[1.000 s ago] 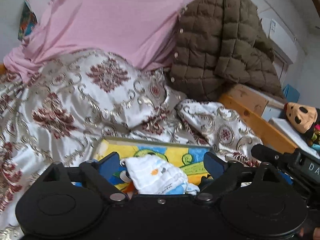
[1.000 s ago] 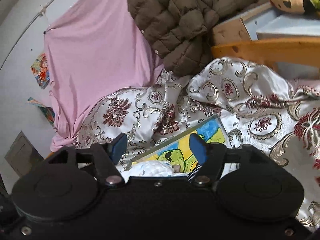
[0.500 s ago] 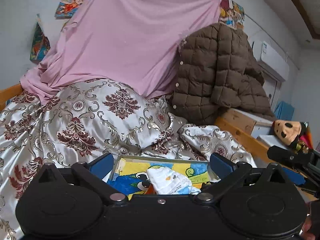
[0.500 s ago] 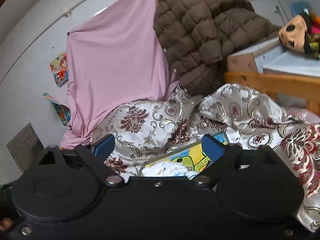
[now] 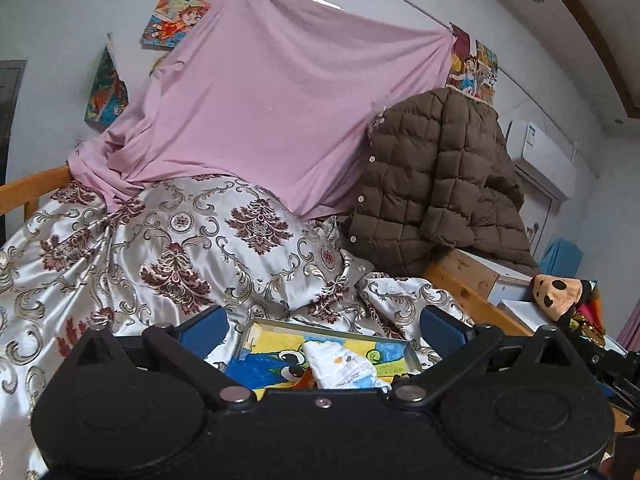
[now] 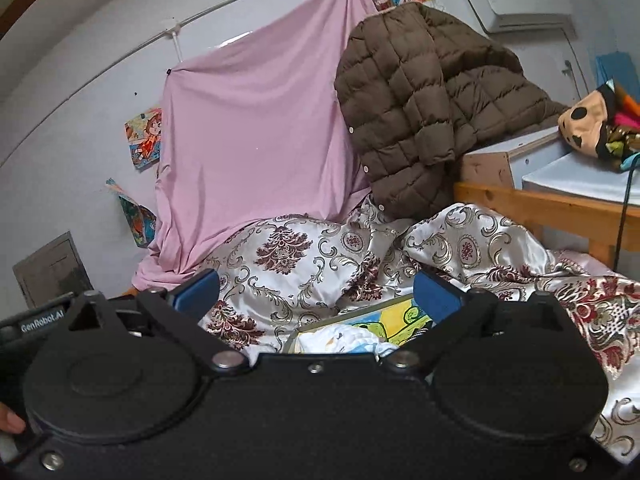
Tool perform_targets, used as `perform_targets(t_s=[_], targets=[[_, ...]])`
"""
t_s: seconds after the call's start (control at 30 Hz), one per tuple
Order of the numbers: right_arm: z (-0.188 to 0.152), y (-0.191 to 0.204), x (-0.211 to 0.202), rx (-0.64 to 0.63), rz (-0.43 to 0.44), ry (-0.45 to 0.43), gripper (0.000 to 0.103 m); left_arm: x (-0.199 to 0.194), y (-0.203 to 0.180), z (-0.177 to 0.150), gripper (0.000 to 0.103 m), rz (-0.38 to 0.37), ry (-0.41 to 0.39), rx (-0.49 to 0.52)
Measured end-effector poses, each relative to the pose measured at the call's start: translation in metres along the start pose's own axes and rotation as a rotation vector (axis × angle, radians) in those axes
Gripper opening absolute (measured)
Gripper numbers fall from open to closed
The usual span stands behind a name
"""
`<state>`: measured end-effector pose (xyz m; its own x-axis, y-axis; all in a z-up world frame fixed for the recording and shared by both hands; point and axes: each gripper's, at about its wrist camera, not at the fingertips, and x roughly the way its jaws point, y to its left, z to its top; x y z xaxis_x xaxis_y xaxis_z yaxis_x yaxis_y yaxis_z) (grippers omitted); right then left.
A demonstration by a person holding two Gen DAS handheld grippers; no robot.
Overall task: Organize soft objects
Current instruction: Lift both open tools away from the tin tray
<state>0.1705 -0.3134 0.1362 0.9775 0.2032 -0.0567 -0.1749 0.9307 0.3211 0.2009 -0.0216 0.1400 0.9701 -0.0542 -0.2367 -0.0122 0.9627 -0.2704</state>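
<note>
The left gripper stands with its jaws wide apart and empty; the right gripper has just been opening its jaws, with nothing between them. The folded white cloth lies on the colourful picture tray at six o'clock, with the patterned satin quilt at nine and the brown quilted jacket at two.

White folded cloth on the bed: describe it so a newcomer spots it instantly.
Start at the bed's patterned satin quilt, below the pink sheet hanging on the wall. A bright cartoon picture board lies flat on the quilt near the cameras. The white folded cloth sits on that board: small, waffle-textured, with little orange and blue prints, the only plain white fabric there.
</note>
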Motion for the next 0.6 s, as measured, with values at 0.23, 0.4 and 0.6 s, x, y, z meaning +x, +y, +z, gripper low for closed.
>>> perform_targets(t_s=[0.23, 0.4, 0.6], targets=[[-0.007, 0.014, -0.037, -0.043, -0.018, -0.018, 0.102, -0.033, 0.013, -0.012, 0.102, -0.003, -0.017, 0.000], [-0.016, 0.022, -0.057, -0.066, -0.042, -0.022, 0.102, -0.051, 0.025, -0.026, 0.102, -0.004, -0.014, -0.001], [-0.030, 0.036, -0.062, -0.120, -0.051, -0.003, 0.102, -0.063, 0.035, -0.045, 0.102, 0.019, 0.007, 0.047]])
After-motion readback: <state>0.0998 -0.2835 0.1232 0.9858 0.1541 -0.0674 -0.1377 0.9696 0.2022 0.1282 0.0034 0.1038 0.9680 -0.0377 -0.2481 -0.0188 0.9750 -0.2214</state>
